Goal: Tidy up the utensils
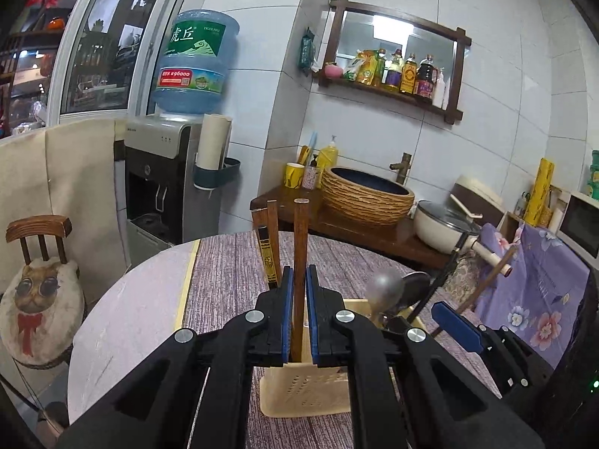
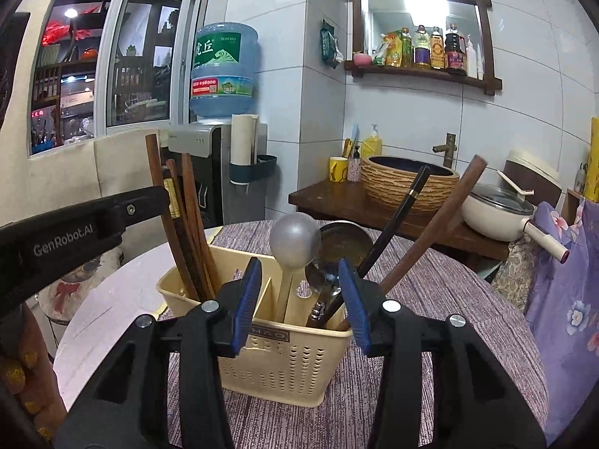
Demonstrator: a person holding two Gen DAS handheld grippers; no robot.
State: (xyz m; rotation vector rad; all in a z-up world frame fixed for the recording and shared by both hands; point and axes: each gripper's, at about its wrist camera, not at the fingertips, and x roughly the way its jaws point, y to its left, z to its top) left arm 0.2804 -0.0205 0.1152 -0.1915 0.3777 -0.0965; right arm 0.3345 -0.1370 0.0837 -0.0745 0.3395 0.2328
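- Left gripper (image 1: 299, 299): black arms, blue-padded fingers (image 1: 287, 307) nearly together, clamped on a thin upright stick, pointing slightly downward.
- Right gripper (image 2: 299, 299): fingers (image 2: 245, 299) spread apart, nothing pressed between them, angled slightly downward, beside the left one.

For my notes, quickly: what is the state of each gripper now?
Left gripper: closed on a brown wooden chopstick.
Right gripper: open, holding nothing, over the utensil basket.

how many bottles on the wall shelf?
5 clear in the right wrist view, side by side along the shelf: green, purple-label, amber, dark, white. Pouches may hide more.
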